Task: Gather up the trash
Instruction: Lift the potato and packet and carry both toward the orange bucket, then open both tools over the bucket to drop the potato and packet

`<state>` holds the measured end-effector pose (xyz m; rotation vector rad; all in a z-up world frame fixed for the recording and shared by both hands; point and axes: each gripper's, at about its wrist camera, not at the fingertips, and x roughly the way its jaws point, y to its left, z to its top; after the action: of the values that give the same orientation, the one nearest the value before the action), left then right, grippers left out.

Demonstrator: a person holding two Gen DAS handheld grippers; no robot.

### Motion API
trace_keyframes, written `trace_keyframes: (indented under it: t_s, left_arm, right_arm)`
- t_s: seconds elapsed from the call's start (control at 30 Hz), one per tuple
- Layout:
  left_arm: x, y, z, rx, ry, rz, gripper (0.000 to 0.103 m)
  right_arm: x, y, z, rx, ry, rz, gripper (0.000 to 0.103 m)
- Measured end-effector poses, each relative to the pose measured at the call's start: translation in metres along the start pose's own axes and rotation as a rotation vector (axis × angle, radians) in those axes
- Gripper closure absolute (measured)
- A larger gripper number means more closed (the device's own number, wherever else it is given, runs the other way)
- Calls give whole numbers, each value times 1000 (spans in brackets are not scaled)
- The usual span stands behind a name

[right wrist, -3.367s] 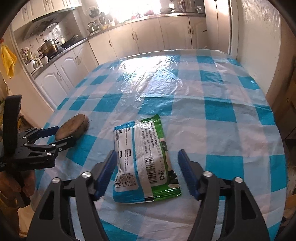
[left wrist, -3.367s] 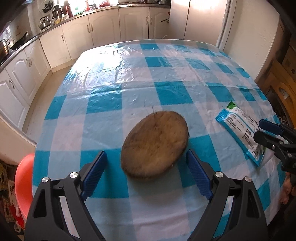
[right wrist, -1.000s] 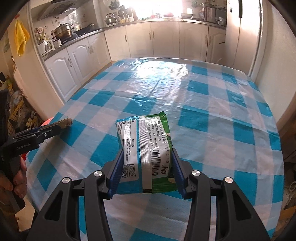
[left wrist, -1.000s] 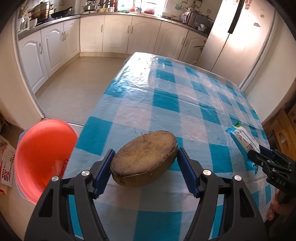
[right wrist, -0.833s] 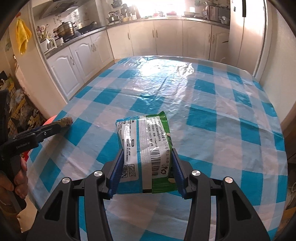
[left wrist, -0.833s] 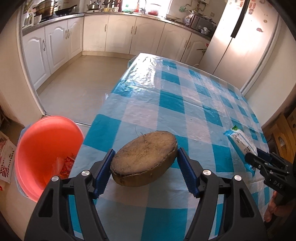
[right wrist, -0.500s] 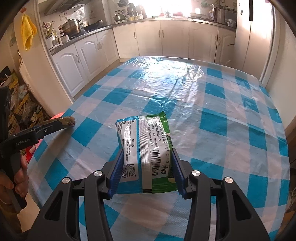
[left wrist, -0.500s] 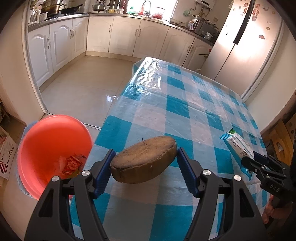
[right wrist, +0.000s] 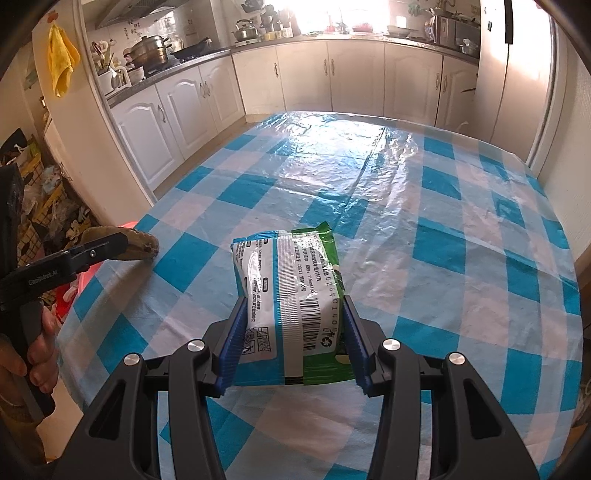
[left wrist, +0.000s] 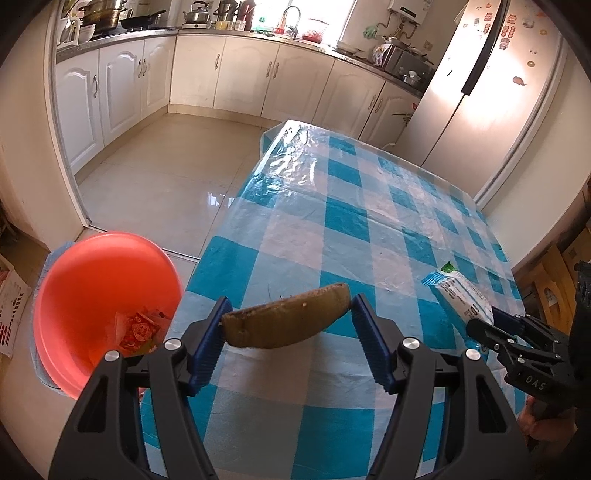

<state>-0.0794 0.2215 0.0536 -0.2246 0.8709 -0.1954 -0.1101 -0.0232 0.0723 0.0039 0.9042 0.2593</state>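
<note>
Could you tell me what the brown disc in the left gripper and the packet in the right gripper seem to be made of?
Round brown disc: matte, rough and fibrous, probably wood or dried husk. White, blue and green printed packet: glossy plastic film; it creases and glares.

Open red basin point(left wrist: 92, 266) beside table point(left wrist: 332, 236)

The setting is a domestic kitchen. White cabinets point(left wrist: 240, 77) run under an L-shaped countertop point(right wrist: 207, 55) carrying a kettle point(right wrist: 243, 29), stacked steamer pots point(right wrist: 149, 50) and a frying pan point(left wrist: 142, 16). A tall refrigerator point(left wrist: 491, 92) stands beside a table with a blue-checked tablecloth point(right wrist: 443, 229). The floor point(left wrist: 159, 177) is glossy tile.
</note>
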Motion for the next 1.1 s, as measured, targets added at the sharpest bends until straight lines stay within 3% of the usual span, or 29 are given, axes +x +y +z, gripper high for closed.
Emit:
trace_keyframes:
  t_s: [0.53,0.87,1.03,1.1]
  left_arm:
    - [-19,17,5,-34,-39,7,36]
    - [-38,52,8,-78,-70,74,37]
    - [-48,85,8,-142,-82,123,40]
    - [-52,101,9,-168,-88,144,50]
  right_arm:
    - [3,16,4,-28,10,39,53]
    - [8,52,23,-85,0,114,53]
    - [16,86,40,-140,5,184,53]
    - [22,106,48,-179,4,210,53]
